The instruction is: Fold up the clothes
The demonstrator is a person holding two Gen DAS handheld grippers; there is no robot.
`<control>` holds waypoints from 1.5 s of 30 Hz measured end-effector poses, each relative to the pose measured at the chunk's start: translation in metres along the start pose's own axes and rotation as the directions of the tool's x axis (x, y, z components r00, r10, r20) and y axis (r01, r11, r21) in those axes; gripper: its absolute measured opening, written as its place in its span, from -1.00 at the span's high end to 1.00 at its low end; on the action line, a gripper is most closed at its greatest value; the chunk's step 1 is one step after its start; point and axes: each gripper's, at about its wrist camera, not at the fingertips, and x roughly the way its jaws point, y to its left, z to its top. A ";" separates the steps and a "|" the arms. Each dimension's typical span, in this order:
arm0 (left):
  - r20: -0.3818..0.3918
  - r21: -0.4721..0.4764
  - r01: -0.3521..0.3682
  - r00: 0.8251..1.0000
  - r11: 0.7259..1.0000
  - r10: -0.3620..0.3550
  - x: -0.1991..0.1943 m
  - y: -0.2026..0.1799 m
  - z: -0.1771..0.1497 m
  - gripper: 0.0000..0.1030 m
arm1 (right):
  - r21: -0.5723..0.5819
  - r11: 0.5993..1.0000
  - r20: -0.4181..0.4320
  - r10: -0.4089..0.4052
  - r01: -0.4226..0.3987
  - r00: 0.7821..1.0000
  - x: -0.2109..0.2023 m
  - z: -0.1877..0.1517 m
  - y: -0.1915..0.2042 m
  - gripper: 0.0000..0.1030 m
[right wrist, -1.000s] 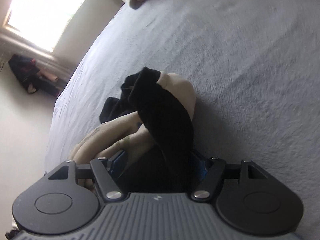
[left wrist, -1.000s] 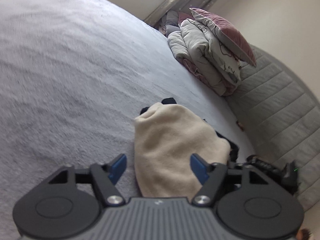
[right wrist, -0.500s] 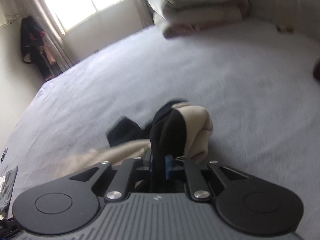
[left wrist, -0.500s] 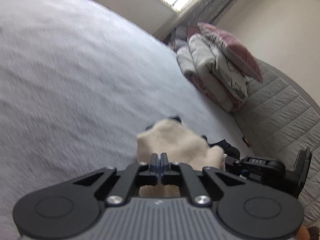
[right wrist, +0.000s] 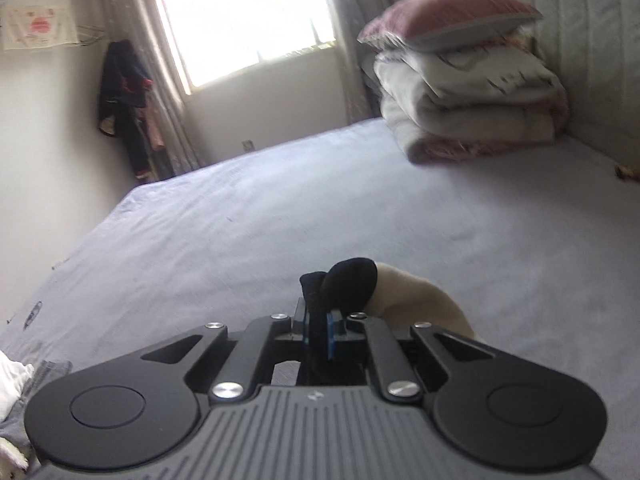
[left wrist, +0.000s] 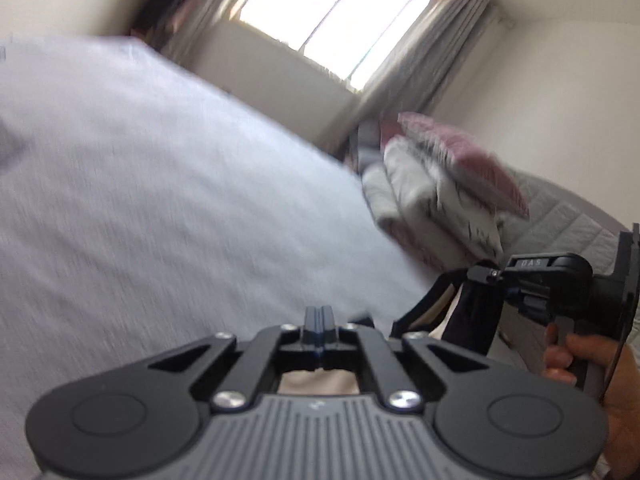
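Black-and-cream soft fabric garment [right wrist: 360,286]: held above the pale lilac bed sheet [right wrist: 240,220], clamped at its black edge in the right tongs [right wrist: 318,330]. Left tongs [left wrist: 319,326]: pressed together; cream cloth is seen just behind them, but a grip cannot be told. Folded grey-white quilts [right wrist: 468,120] topped by a pink pillow [right wrist: 448,14]: at 1 o'clock in the right wrist view.

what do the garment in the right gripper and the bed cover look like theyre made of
The garment looks like soft matte knit or fleece, cream with a black part: it bulges in rounded folds with no shine where the right gripper pinches it. The bed cover looks like a matte woven or brushed fabric, pale lilac grey, faintly wrinkled; blur hides its weave.
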 end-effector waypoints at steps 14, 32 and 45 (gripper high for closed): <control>-0.095 -0.092 -0.069 0.994 0.993 0.060 0.011 0.031 0.007 0.99 | -0.115 0.984 0.071 0.145 -0.136 0.987 -0.001 0.059 0.092 0.85; -0.181 -0.090 -0.103 0.980 0.991 0.085 0.027 0.036 0.002 0.92 | 0.052 0.998 -0.102 -0.012 0.017 0.995 0.077 0.024 0.029 0.72; -0.220 -0.086 -0.119 0.971 0.989 0.098 0.032 0.036 -0.001 0.07 | -0.127 0.992 -0.128 -0.015 -0.002 0.992 0.051 0.005 0.038 -0.13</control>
